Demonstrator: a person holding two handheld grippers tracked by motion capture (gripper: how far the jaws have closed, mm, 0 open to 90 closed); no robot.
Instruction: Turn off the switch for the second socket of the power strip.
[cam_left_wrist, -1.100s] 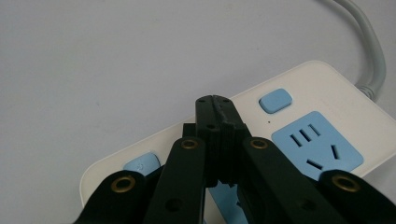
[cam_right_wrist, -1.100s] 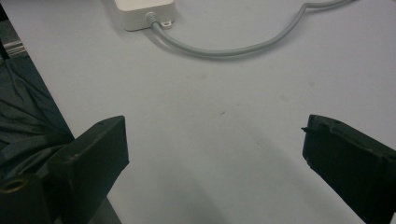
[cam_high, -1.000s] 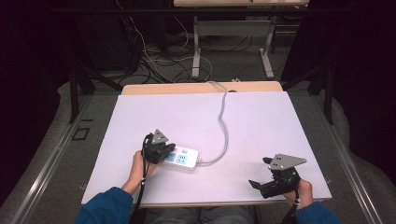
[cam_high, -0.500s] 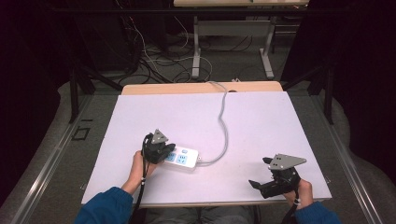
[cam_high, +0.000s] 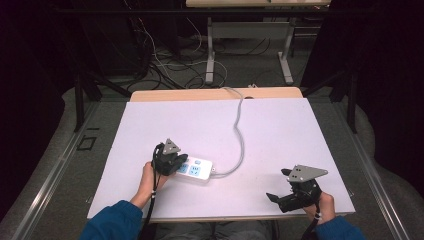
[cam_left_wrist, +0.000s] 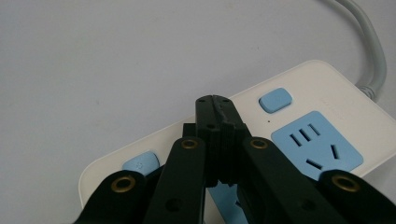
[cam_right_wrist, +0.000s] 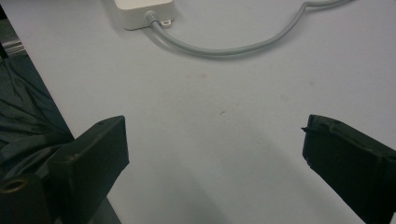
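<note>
Table (cam_high: 280, 130), white top — reference landmark is the power strip (cam_high: 196, 169), lying near the front edge, left of centre. Its grey cable (cam_high: 240, 135) leaves the strip's right end, loops, then runs to the far edge and off the table.

Step in hand, as judged: pressing a switch button on the strip. The left gripper (cam_left_wrist: 214, 100) sits over the strip's left end, jaws fully closed with nothing between them, the joined tips lying over the strip's top face between the two light-blue buttons (cam_left_wrist: 275, 99); whether the tips touch the plastic cannot be told. A blue socket face (cam_left_wrist: 317, 147) lies just right of the tips.

The right gripper (cam_high: 275, 197) waits well right of the strip, near the front edge — jaws wide, nothing held.

Next move, likely: shift the closed tips squarely onto one button and push straight down, so the strip does not slide.

Containers: none on the table.
</note>
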